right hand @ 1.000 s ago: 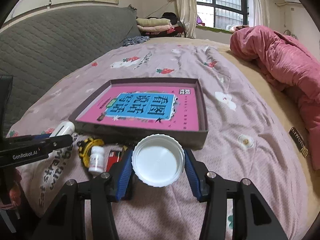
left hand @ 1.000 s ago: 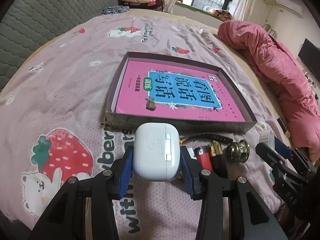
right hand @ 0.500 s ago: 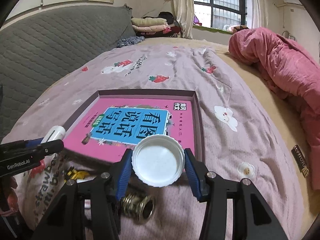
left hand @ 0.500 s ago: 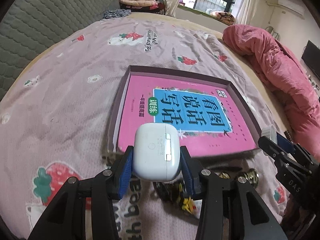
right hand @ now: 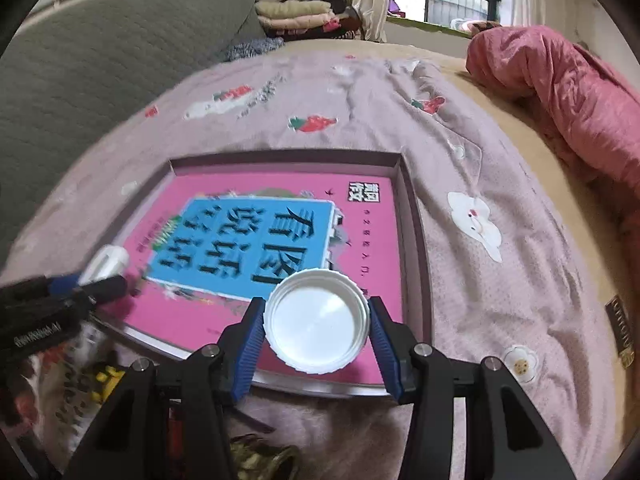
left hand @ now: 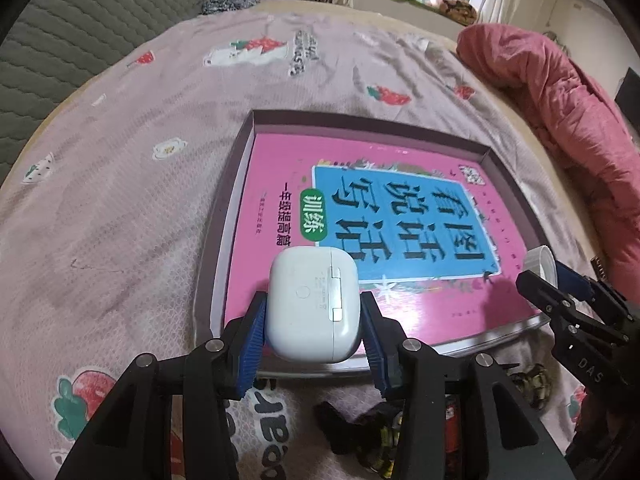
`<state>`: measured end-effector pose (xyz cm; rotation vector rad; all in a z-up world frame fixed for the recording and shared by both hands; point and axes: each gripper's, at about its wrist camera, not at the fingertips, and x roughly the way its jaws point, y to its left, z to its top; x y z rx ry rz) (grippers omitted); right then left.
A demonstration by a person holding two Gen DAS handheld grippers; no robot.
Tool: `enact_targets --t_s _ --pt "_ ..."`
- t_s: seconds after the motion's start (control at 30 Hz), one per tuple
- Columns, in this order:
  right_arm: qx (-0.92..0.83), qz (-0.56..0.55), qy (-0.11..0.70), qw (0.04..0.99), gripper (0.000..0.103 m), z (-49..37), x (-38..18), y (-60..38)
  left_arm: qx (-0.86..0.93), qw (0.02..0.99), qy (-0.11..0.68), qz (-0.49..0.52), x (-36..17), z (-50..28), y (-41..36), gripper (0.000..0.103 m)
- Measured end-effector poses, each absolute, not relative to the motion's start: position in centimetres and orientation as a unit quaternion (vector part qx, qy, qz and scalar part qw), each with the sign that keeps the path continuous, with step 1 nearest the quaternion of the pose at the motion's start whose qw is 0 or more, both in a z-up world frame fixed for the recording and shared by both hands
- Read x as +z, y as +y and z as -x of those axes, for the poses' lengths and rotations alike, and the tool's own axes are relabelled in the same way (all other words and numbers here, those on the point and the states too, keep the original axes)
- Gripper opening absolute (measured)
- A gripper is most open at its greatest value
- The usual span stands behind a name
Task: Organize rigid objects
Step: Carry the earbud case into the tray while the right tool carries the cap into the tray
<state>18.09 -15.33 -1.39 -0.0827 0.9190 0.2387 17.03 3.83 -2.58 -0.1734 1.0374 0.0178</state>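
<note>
The step in hand looked like the carry-in: both held items were poised over the shallow purple-brown cardboard tray point(left hand: 224, 216), with neither yet set down. The left gripper point(left hand: 313, 320) had its blue-padded jaws pinching a white, rounded plastic earbud case point(left hand: 312, 304) by its sides, above the tray's near-left corner. The right gripper point(right hand: 316, 330) had its jaws pinching a white round ridged plastic bottle cap point(right hand: 317, 322), open side up, above the tray's near-right part; from the left wrist camera that cap showed just inside the tray's near-right rim.

The tray rested on a mauve bedsheet printed with strawberries point(left hand: 120, 184). It held one thing, a flat pink workbook with a blue title panel point(left hand: 400, 216), which filled nearly all of its floor. No loose item lay on the book.

Outside the tray's near wall, small dark and yellow bits lay on the sheet, too blurred to name.

The next move probably called for lowering each piece onto the book's cover and spreading the jaws gently; the cover looked slick, so the case might slide.
</note>
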Motion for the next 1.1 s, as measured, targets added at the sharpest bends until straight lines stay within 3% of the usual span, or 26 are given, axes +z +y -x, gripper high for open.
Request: enact_targets --t_s 1.1 --pt "0.096 0.047 0.497 0.861 0.051 -19.5 -3.3 -15.7 0.009 0.860 0.508 0.048 -3.6 -16.9 3.8 0.046"
